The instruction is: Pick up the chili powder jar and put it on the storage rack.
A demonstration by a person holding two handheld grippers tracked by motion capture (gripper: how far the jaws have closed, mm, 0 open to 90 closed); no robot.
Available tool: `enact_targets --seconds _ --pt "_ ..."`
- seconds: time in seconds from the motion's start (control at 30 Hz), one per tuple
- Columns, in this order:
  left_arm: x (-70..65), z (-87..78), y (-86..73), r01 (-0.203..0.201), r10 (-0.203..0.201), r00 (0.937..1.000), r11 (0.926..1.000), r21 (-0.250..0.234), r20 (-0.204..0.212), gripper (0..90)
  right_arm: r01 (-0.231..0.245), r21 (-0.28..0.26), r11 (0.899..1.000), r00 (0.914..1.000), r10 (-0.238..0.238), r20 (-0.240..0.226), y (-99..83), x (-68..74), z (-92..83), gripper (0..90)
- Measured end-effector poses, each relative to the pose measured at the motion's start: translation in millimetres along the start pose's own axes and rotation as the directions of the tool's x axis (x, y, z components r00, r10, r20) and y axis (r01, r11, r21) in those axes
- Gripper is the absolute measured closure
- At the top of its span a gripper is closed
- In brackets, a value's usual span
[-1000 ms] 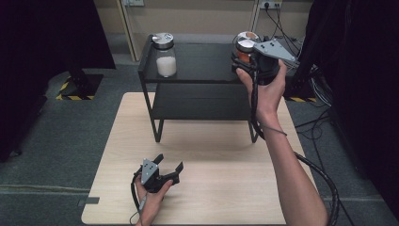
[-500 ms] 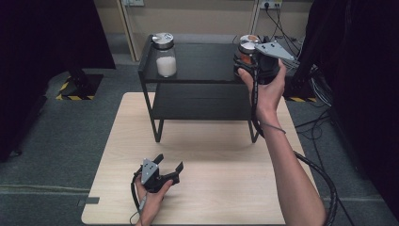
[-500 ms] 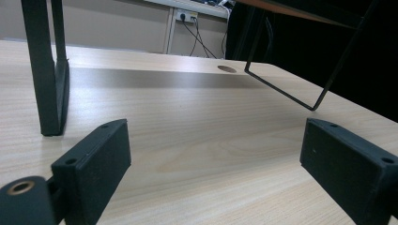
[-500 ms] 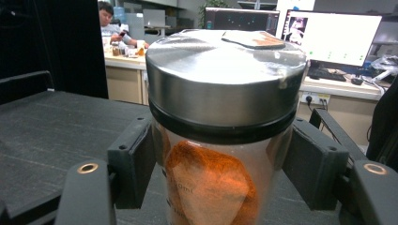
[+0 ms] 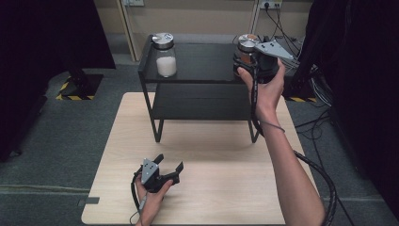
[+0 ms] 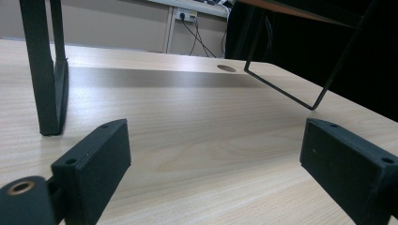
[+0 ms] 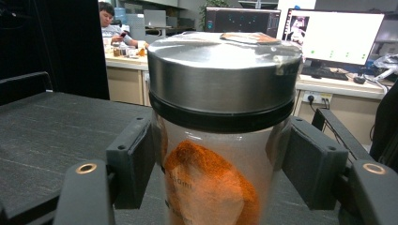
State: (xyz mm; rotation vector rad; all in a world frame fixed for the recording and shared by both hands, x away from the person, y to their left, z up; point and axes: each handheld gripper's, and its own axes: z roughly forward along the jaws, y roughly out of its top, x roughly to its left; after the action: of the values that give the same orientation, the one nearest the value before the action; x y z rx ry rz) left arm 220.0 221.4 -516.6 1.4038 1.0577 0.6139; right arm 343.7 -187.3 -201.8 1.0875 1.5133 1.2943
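Observation:
A glass jar of orange powder with a steel lid stands at the right end of the black shelf's top board. My right gripper is shut on the jar, with one pad pressed against each side of the glass below the lid. A second jar with white powder stands at the top board's left end. My left gripper rests open on the wooden table near its front edge, with nothing between its jaws.
The black two-level shelf has a lower board and thin legs standing on the table's far half. A cable trails from the right gripper past the table's right edge. Dark curtains flank both sides.

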Motion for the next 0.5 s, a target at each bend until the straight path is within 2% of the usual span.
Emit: enact_targets --seconds 0.5 --pt "-0.5 0.1 0.2 -0.007 0.007 1.0000 1.0000 0.001 0.000 8.2 -0.028 0.011 1.000 0.9995 0.029 -0.011 1.9 -5.4 5.1 31.9"
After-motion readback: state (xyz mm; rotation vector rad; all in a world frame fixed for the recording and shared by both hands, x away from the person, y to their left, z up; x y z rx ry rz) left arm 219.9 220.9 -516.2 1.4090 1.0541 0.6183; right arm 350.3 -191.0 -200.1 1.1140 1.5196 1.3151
